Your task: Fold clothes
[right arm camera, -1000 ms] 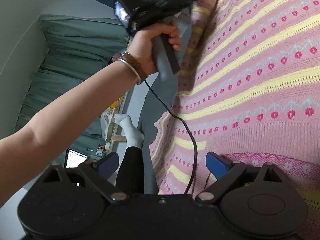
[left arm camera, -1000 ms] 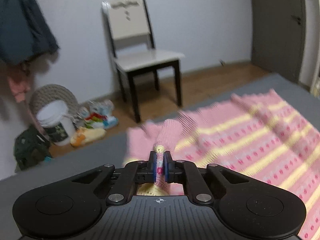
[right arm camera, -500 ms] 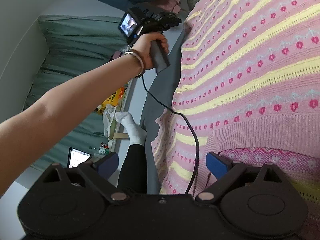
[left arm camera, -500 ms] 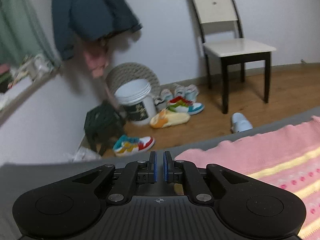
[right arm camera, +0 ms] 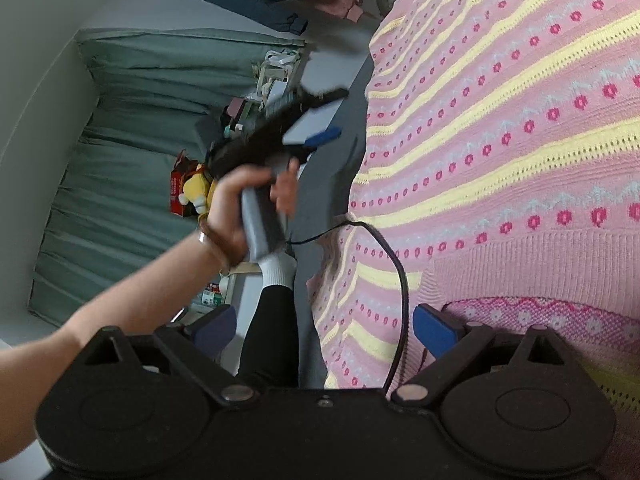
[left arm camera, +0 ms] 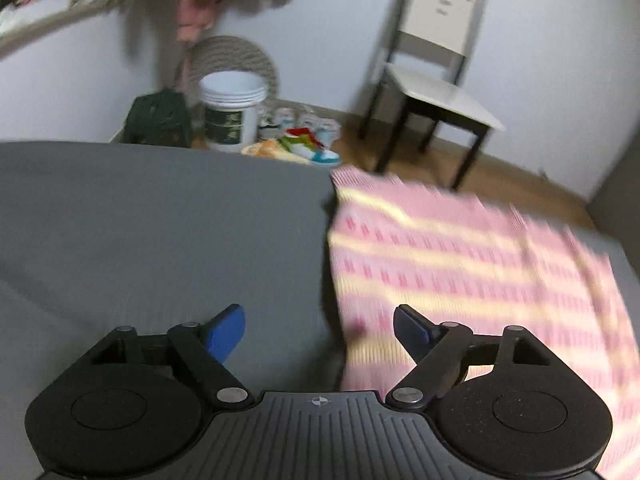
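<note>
Now our pink striped sweater (right arm camera: 520, 128) lies flat on the grey bed (left arm camera: 160, 220). We hold the left gripper (left arm camera: 319, 326) spread wide over its edge, gripping nothing; our right gripper (right arm camera: 324, 328) hangs equally wide, near the ribbed hem.

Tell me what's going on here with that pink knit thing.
A person is folding a pink striped sweater spread flat on a grey bed, with a hand-held gripper in each hand. The left hand-held gripper is open and empty, over the sweater's side edge. The right hand-held gripper is open too, near the ribbed edge, gripping nothing. No fold is being made at this moment.
</note>
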A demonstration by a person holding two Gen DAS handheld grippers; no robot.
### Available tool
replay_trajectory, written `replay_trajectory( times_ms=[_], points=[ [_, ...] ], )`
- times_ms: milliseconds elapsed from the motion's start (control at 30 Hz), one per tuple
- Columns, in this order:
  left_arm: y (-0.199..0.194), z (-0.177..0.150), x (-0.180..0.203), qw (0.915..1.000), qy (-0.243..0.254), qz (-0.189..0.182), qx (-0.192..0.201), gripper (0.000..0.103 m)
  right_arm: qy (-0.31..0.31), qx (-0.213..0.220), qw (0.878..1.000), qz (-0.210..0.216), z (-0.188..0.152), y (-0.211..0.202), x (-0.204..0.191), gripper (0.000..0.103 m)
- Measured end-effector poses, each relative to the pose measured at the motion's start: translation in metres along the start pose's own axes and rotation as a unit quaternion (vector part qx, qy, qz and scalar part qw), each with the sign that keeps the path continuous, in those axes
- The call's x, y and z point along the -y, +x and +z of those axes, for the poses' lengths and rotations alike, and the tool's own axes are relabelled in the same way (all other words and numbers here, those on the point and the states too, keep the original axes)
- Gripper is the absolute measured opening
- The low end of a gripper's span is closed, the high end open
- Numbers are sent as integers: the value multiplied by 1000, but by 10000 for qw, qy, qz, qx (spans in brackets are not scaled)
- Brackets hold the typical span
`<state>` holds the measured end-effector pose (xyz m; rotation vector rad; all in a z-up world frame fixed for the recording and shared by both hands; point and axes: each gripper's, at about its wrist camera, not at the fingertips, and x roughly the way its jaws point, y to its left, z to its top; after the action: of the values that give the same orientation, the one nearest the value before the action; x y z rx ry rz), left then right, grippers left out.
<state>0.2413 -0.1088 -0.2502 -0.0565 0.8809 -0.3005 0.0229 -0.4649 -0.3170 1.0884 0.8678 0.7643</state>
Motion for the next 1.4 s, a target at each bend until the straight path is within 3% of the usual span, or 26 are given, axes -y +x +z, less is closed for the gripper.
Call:
replay_trajectory(
  times_ms=[100,167,200,233,300,400,667,767,900,1000,1067,1100,1167,1233,1267,1333,1400],
  points=[
    [-6,-17,-4,9997,14,-10,-241,81,-145,-46,9998,-141,-2,3,-5,96],
    [-10,-30,0,9995,192,163,-174,81,-245,-63,9994,-253,-4,5,-7,96],
    [-12,-35,1,9994,279,137,-167,76,-295,-72,9991,-310,-4,6,-9,96],
    [-13,-39,3,9991,366,110,-161,59,-326,-88,9988,-351,-5,7,-9,96],
    [-14,-48,12,9982,553,84,-204,36,-379,-123,9983,-426,-6,9,-10,96],
    [-15,-56,24,9969,740,102,-237,7,-540,-197,9970,-524,-8,13,-13,96],
    [-37,-62,16,9950,681,698,-202,5,-856,-334,9936,-657,-10,18,-17,97],
    [-40,-60,12,9981,480,350,-134,6,-845,-351,9939,-619,-8,17,-16,97],
    [-39,-56,9,9990,293,334,-108,12,-780,-238,9952,-549,-4,12,-16,97],
    [-54,-60,10,9986,-131,330,386,12,-802,-25,9953,-533,2,3,-18,97],
    [-65,-62,12,9961,-411,323,715,13,-1086,340,9910,-700,11,-14,-25,96],
    [-71,-68,20,9949,-425,108,912,18,-1303,576,9862,-842,17,-26,-29,96],
    [-82,-78,37,9899,-452,-323,1303,37,-1743,1086,9712,-1207,30,-53,-35,92],
    [-87,-100,67,9807,-334,-731,1784,88,-1984,1662,9516,-1656,43,-84,-37,88],
    [-87,-110,81,9752,-247,-847,2029,94,-1983,1979,9414,-1878,48,-100,-37,86],
    [-78,-125,112,9690,47,-1041,2239,96,-1835,2575,9224,-2217,58,-131,-33,82],
    [-58,-129,138,9704,304,-1178,2088,96,-1472,3083,9083,-2416,66,-155,-27,75]
  ],
)
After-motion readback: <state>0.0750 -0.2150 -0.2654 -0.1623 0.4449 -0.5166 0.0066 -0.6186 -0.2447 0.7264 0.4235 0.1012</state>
